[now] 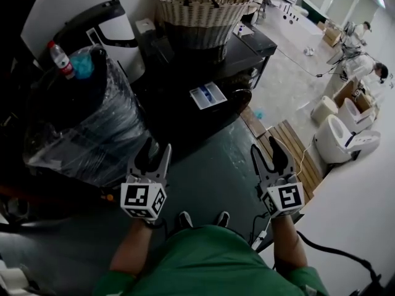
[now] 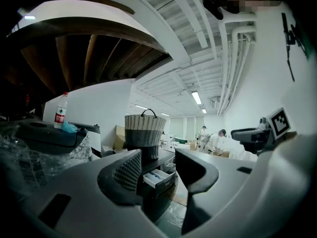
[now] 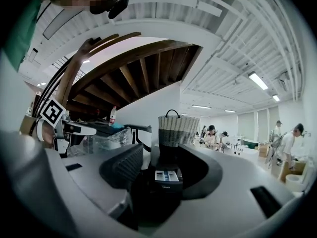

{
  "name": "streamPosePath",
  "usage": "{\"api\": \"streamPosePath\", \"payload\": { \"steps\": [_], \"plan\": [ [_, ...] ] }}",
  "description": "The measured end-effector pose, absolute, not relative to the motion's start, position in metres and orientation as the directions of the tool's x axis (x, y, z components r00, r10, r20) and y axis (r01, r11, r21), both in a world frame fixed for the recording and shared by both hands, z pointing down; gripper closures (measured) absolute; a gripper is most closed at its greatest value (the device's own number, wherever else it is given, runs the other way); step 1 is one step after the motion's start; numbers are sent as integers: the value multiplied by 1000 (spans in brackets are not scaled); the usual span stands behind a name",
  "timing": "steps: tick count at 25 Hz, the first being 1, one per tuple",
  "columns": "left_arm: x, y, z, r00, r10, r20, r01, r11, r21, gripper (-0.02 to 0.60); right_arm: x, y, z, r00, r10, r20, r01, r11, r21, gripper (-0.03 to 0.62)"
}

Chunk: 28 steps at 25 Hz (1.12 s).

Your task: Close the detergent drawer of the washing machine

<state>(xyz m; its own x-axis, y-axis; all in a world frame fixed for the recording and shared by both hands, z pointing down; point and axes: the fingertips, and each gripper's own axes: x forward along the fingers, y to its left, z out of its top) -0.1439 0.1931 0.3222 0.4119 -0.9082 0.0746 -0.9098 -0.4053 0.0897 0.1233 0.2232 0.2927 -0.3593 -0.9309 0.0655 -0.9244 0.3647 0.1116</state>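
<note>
Both grippers hang well short of the washing machine [image 1: 252, 45], the left gripper [image 1: 157, 145] and the right gripper [image 1: 266, 148] each with jaws spread wide and nothing between them. Its detergent drawer [image 1: 207, 95] juts out of the front, pulled open. A push landing off-centre could skew the drawer and jam it, and a spread jaw could dip into a compartment. Those blue-and-white compartments look empty, though not certainly. On the machine's top stands a wicker basket [image 1: 200, 8], contents unseen.

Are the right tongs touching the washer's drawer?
Apart. The head view shows dark floor between the right tongs and the open drawer, well ahead of them.
</note>
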Motion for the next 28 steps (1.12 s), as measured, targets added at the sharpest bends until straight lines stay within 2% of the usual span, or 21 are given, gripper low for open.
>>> {"api": "streamPosePath", "payload": {
  "steps": [11,19,28],
  "plan": [
    [-180,178,351,495,-865,85,-866,-483,130,348,84,224,308,-299,-946,126,-941,314,123,349],
    [-173,164,386,523,-836,165,-851,-501,160,348,83,214,349,-258,-938,233,-954,286,93,349],
    [-151,122,400,482,-847,223,-876,-461,142,348,111,156,372,-291,-935,201,-950,307,53,350]
  ]
}}
